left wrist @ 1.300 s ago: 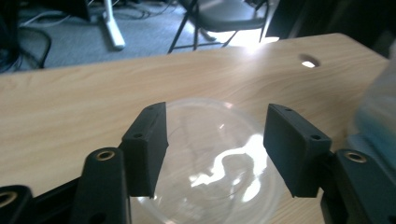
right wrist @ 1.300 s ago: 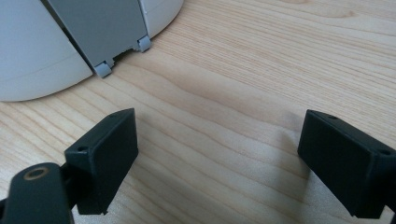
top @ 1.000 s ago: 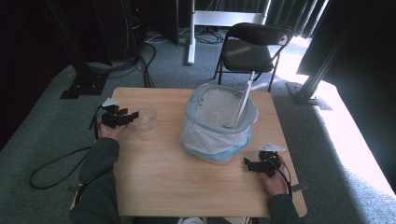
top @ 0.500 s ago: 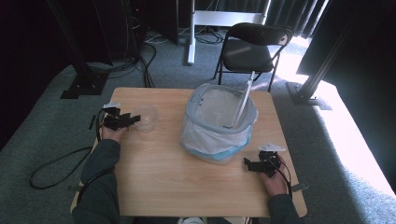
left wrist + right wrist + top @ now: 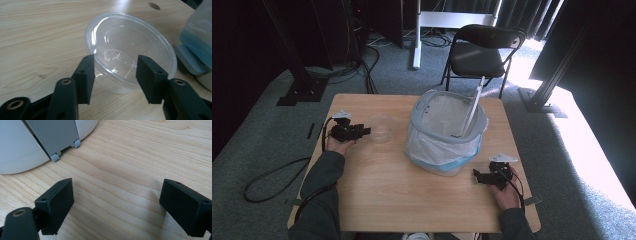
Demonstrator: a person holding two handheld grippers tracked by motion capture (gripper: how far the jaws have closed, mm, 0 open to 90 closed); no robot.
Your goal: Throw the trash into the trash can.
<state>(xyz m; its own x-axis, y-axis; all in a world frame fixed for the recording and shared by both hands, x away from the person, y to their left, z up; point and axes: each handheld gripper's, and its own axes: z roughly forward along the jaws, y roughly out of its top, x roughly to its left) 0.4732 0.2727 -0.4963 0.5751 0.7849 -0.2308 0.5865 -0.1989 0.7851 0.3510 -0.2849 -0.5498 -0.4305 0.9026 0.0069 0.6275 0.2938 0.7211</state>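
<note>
A clear plastic bowl (image 5: 381, 129) sits on the left half of the wooden table (image 5: 377, 200). My left gripper (image 5: 363, 131) is at its left side, held by a hand. In the left gripper view the bowl (image 5: 130, 47) lies just beyond the open jaws, and its near rim reaches into the gap of my left gripper (image 5: 114, 77) without being clamped. My right gripper (image 5: 476, 174) rests near the table's right front. In its own view, my right gripper (image 5: 115, 205) stands wide open over bare wood.
A white bin lined with a plastic bag (image 5: 446, 131) stands mid-table, its lid raised; its base (image 5: 22, 147) is just ahead of the right gripper. A black chair (image 5: 482, 50) stands behind the table. Cables trail off the left edge.
My left gripper has slid a little to the right, up to the bowl. The right gripper has stayed where it was.
</note>
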